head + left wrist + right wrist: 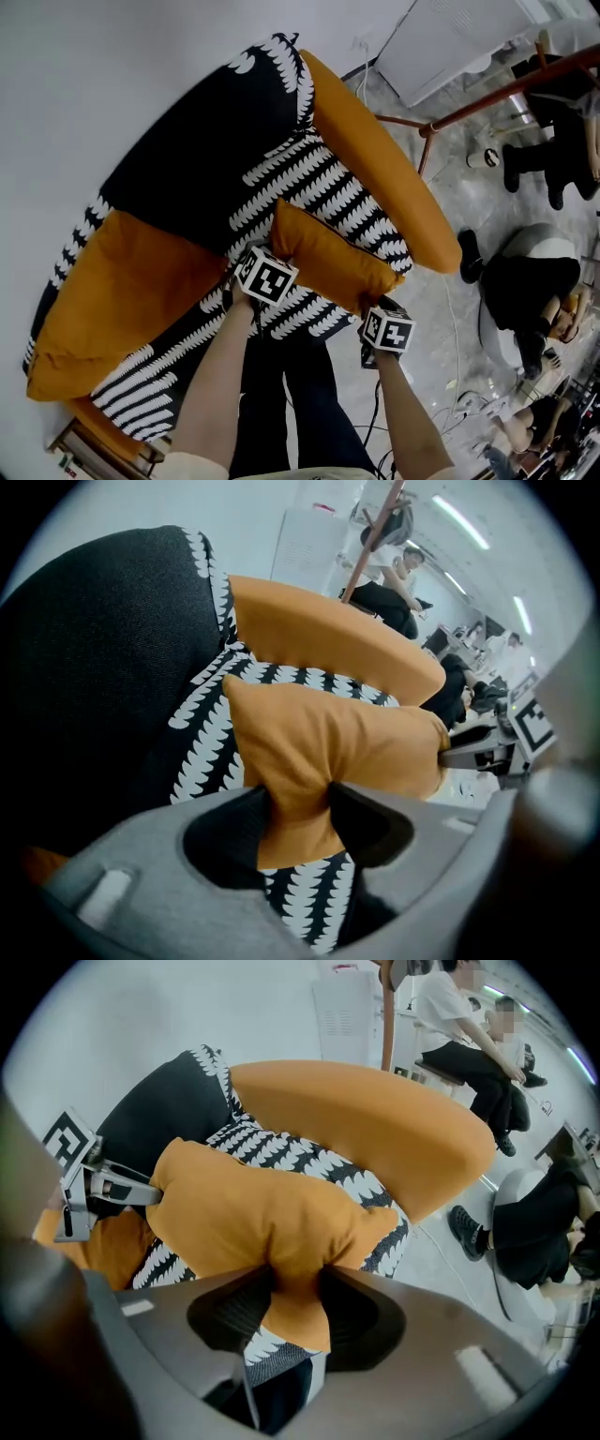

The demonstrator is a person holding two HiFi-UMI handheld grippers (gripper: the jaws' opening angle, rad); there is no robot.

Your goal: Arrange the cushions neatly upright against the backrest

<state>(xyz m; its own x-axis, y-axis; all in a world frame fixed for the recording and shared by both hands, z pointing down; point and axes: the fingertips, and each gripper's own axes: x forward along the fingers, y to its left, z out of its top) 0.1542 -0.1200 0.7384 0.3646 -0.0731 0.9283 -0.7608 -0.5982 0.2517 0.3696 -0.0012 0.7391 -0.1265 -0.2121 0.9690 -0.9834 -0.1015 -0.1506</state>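
A small orange cushion (328, 258) lies on the black-and-white patterned seat (309, 192) of the sofa. My left gripper (272, 262) pinches its near left corner, and the fabric bunches between the pads (295, 803). My right gripper (375, 319) is shut on the cushion's (262, 1218) near right corner, with cloth squeezed between its jaws. Each gripper shows in the other's view, holding the cushion's (337, 742) opposite end. The black backrest (202, 150) rises behind the cushion. A larger orange cushion (122, 300) lies flat on the seat's left side.
The orange armrest (384, 159) bounds the seat on the right. Beyond it are a copper-coloured rack pole (487, 98), a white cabinet (450, 42) and seated people (534, 300) on the glossy floor. My legs stand against the seat's front edge.
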